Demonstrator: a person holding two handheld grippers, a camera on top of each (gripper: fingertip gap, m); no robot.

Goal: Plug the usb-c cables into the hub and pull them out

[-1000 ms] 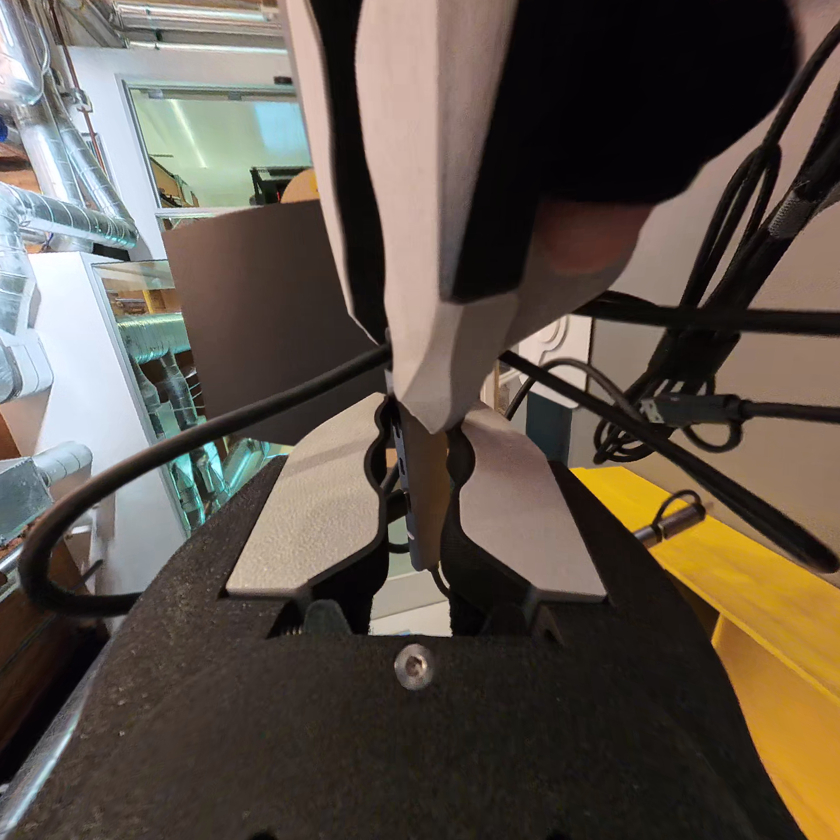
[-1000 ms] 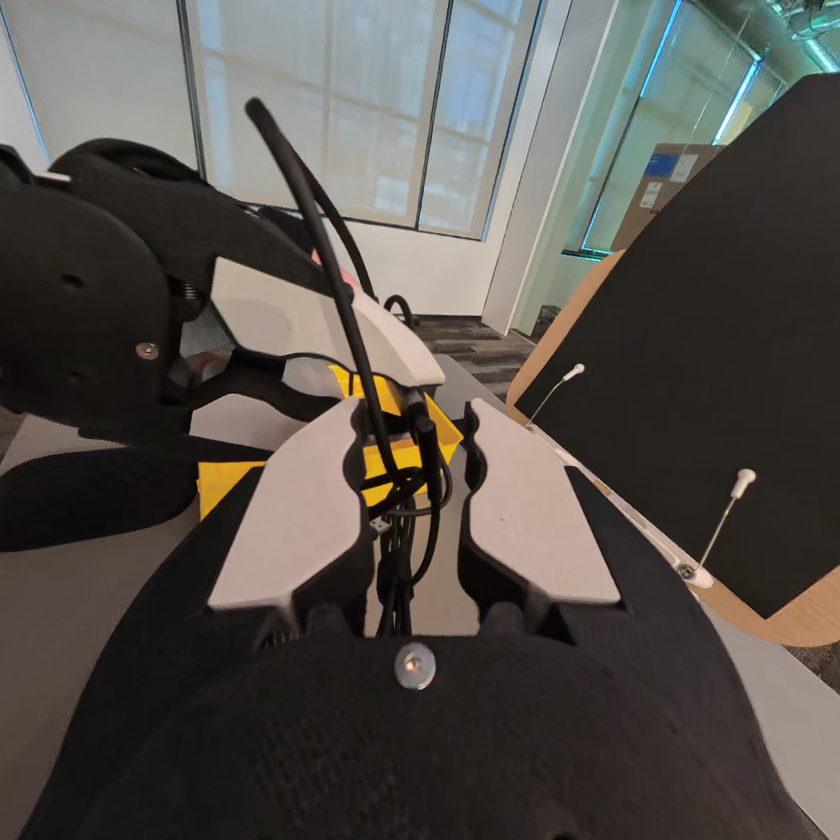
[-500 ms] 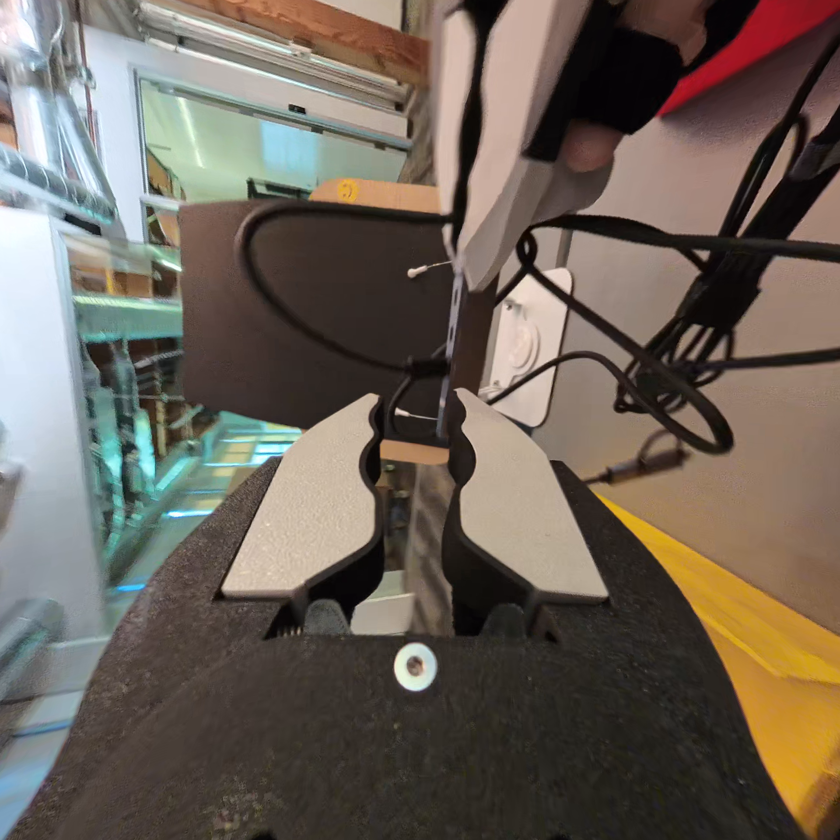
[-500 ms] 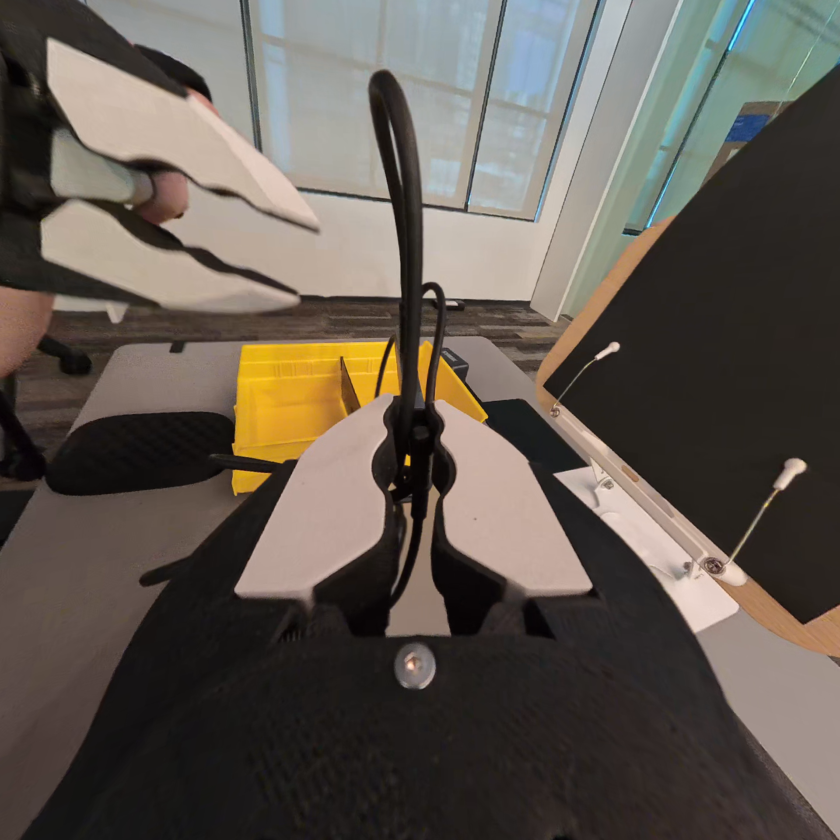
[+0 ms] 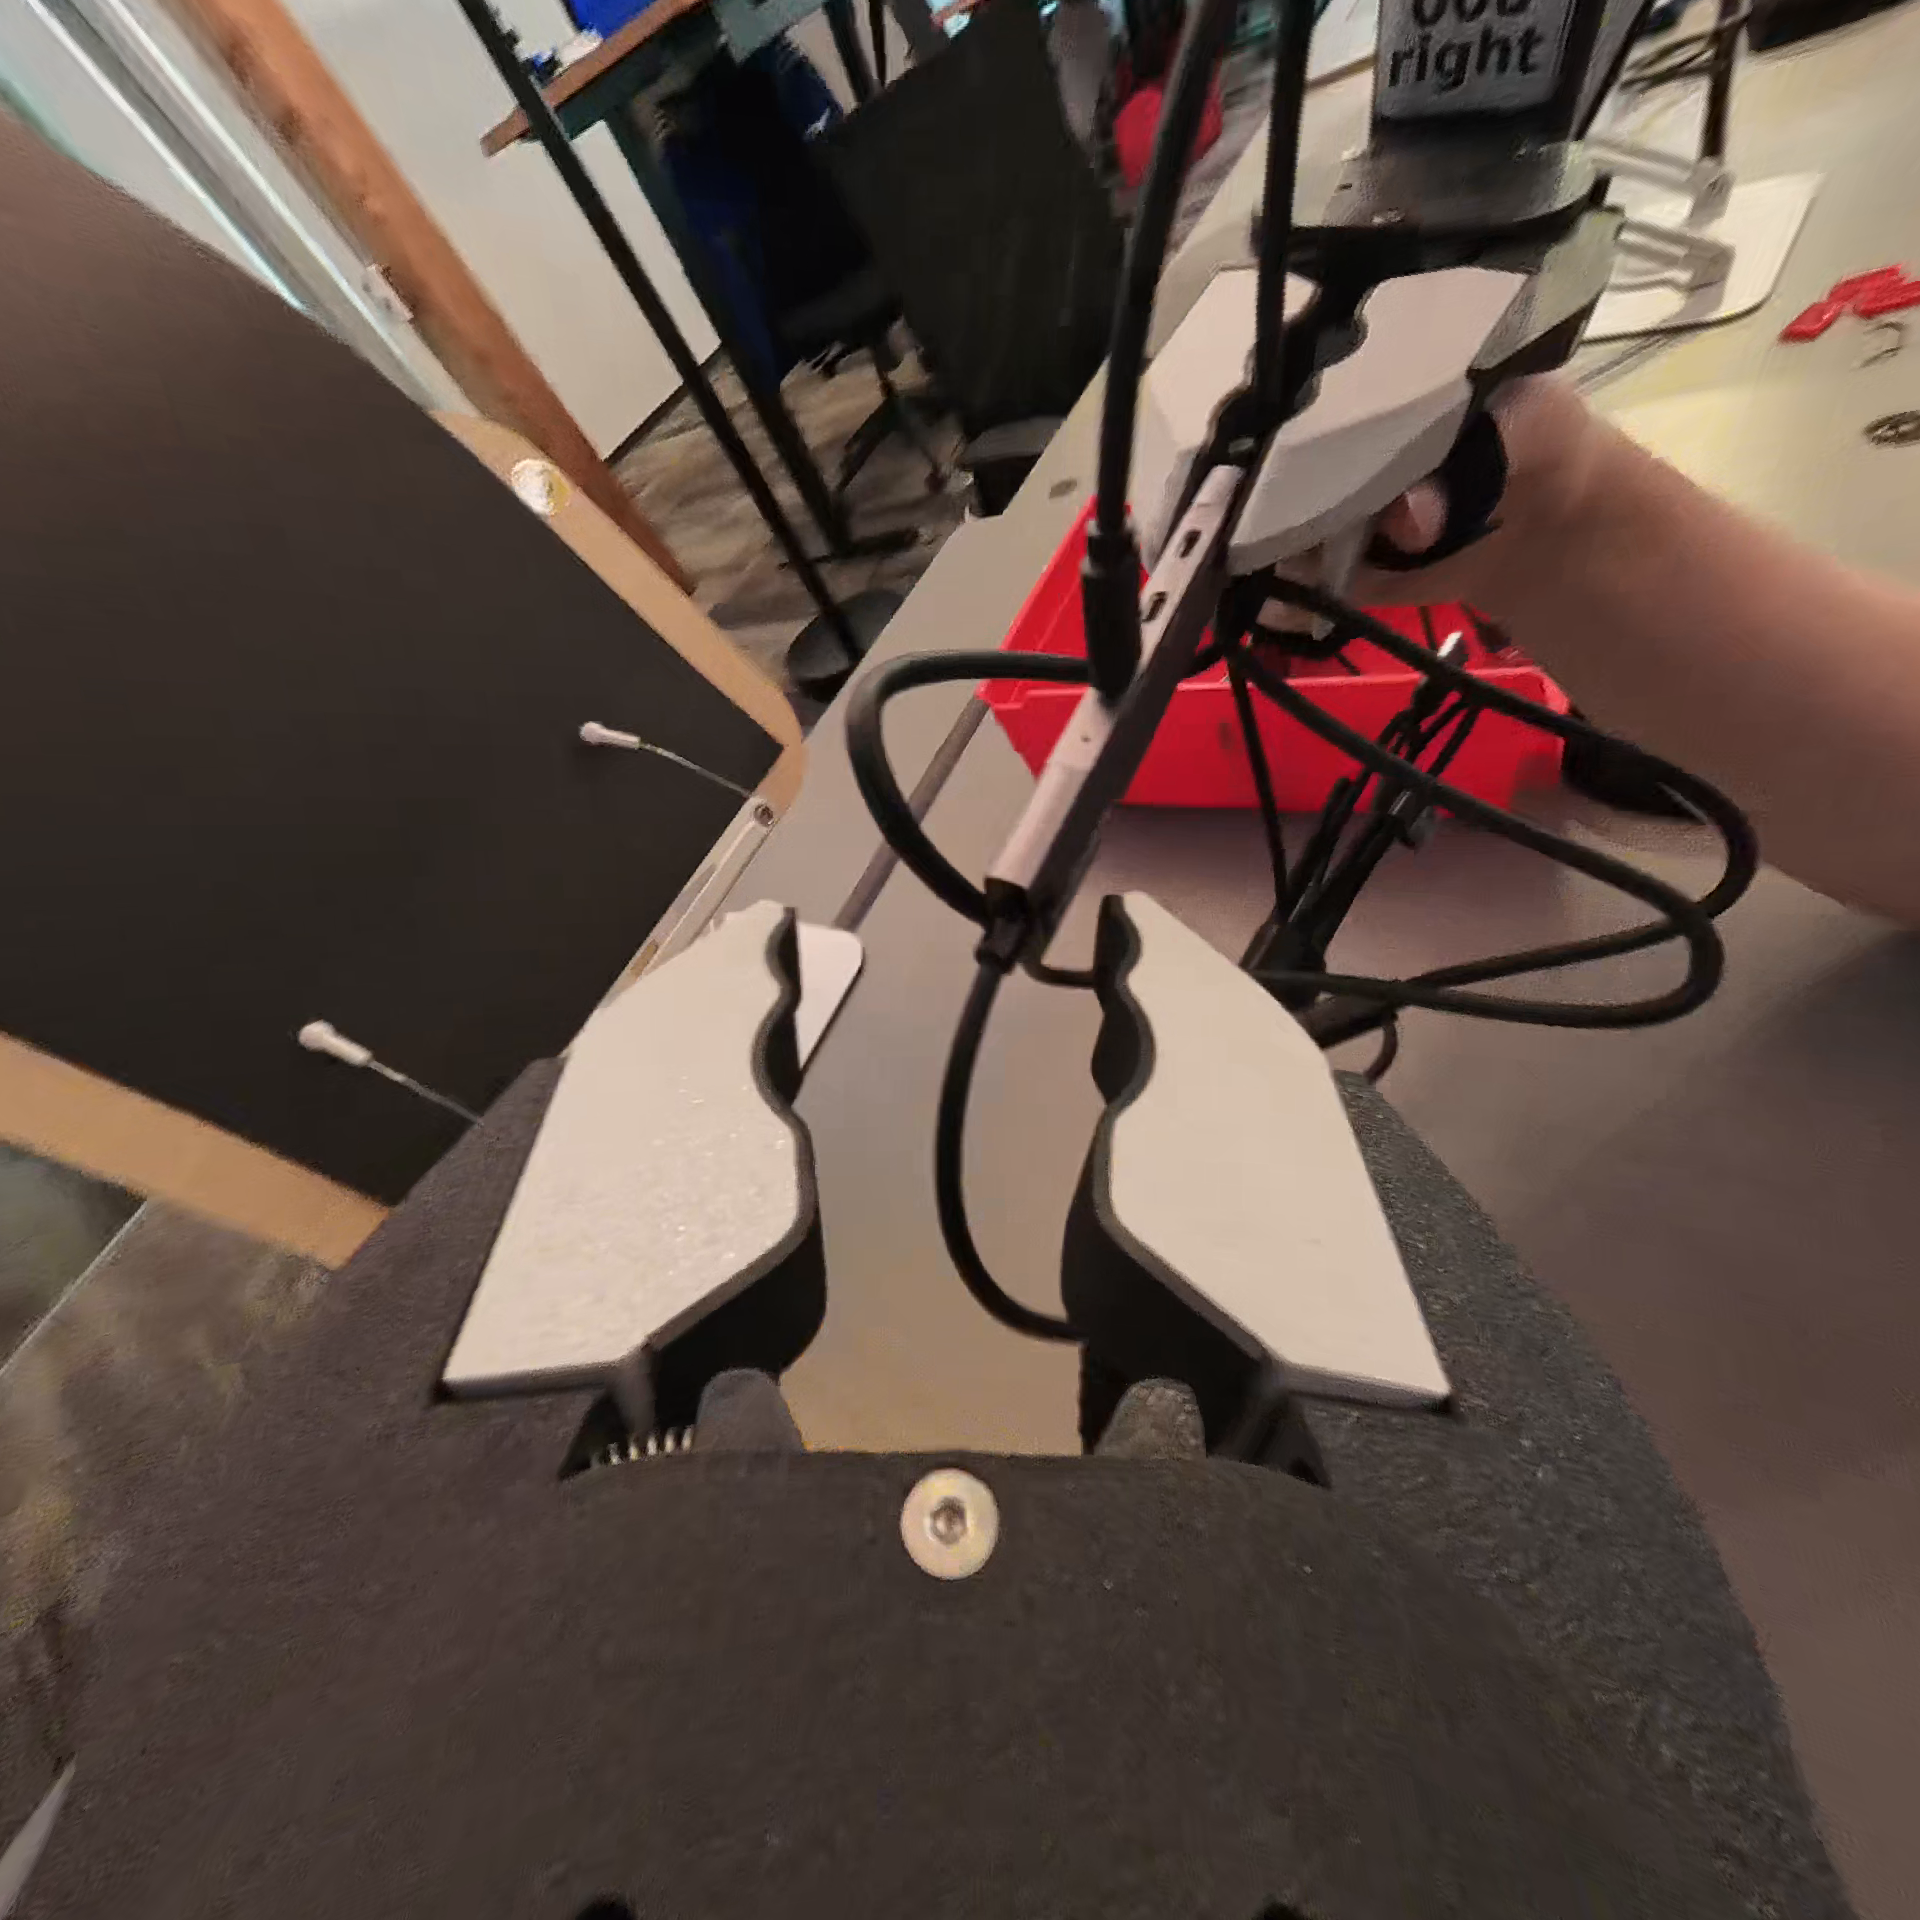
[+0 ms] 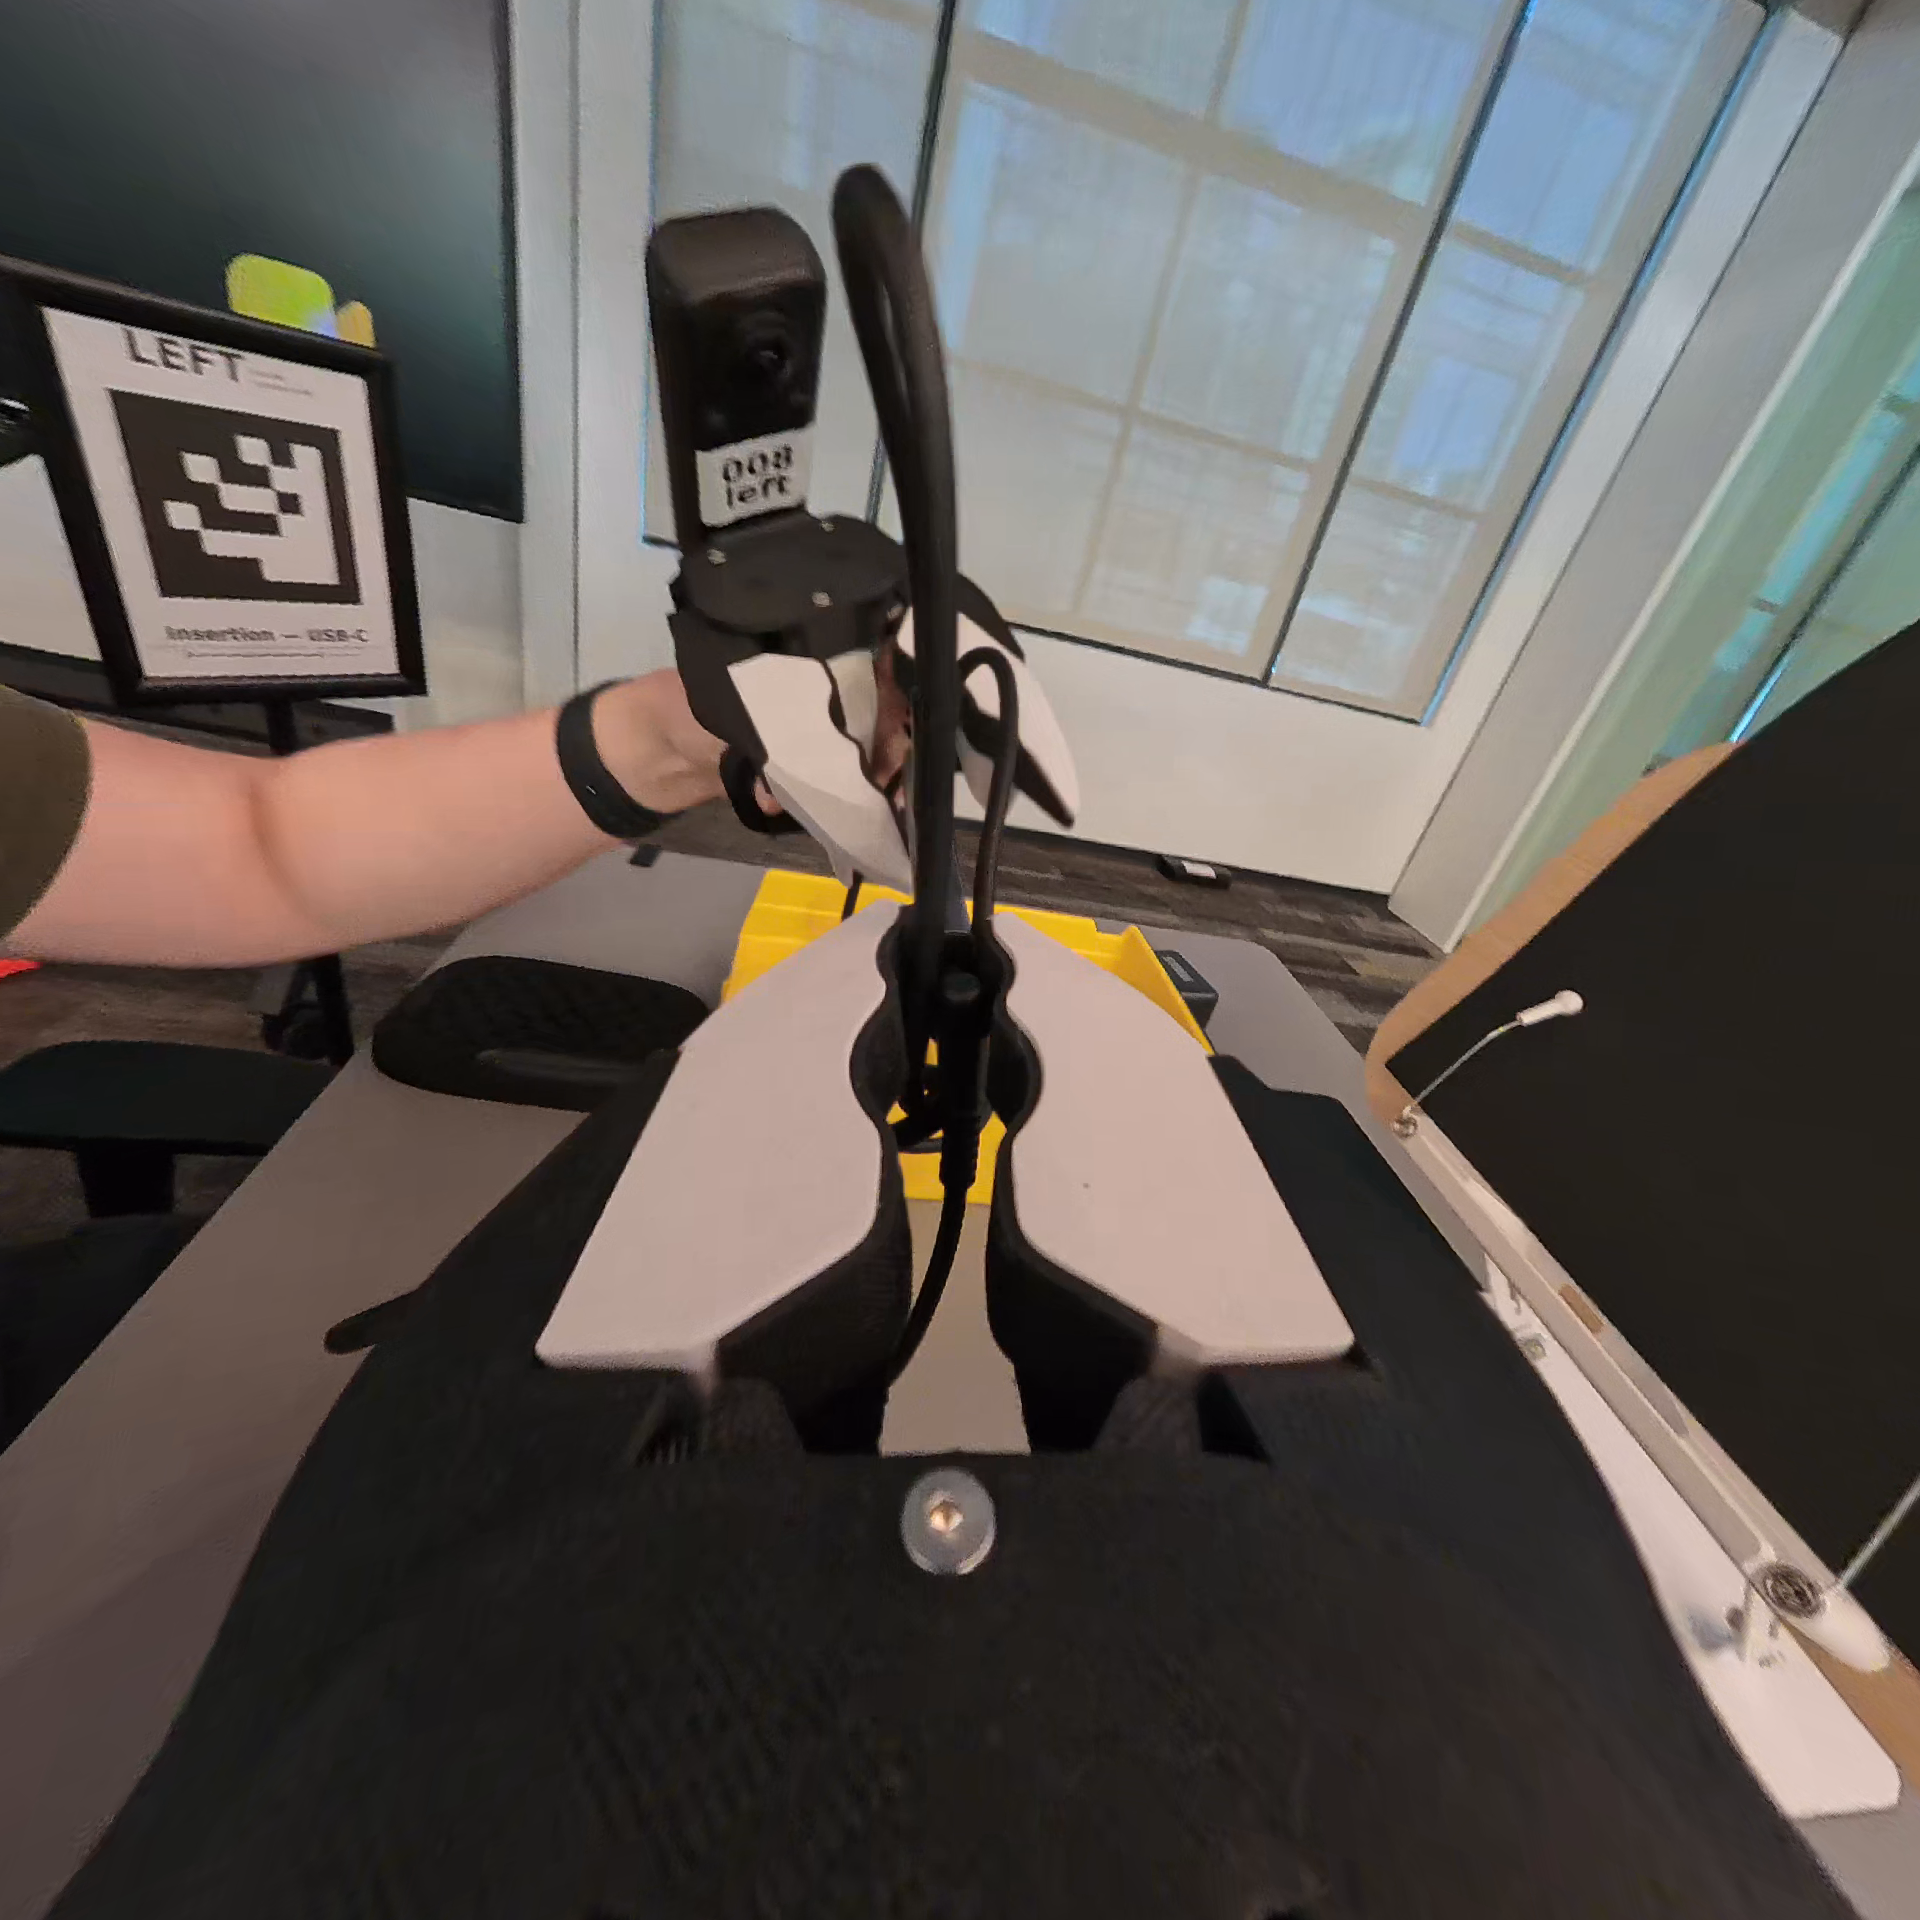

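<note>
In the left wrist view the slim grey hub (image 5: 1091, 769) hangs slanted in the air. Its lower end lies between my left gripper's (image 5: 951, 920) fingertips, which stand wide apart and do not press on it. My right gripper (image 5: 1216, 520) is shut on the hub's upper end. A black USB-C plug (image 5: 1110, 603) sits in the hub's side, and its cable rises upward. The hub's own black lead (image 5: 956, 1122) loops down between my left fingers. In the right wrist view my right gripper (image 6: 948, 935) is shut around dark hub and cable parts. The black cable (image 6: 914, 520) arches up, with the open left gripper (image 6: 966, 821) behind it.
A red bin (image 5: 1299, 748) and a tangle of black cables (image 5: 1455, 831) lie on the grey table beyond the hub. A yellow bin (image 6: 1101, 956) sits ahead of my right gripper. A black board with a wooden edge (image 6: 1714, 1039) stands at the right. A framed marker sign (image 6: 229, 488) stands back left.
My left gripper opened and let go of the hub. My right gripper closed on the hub's other end and now carries it. Both views swung as the hands moved.
</note>
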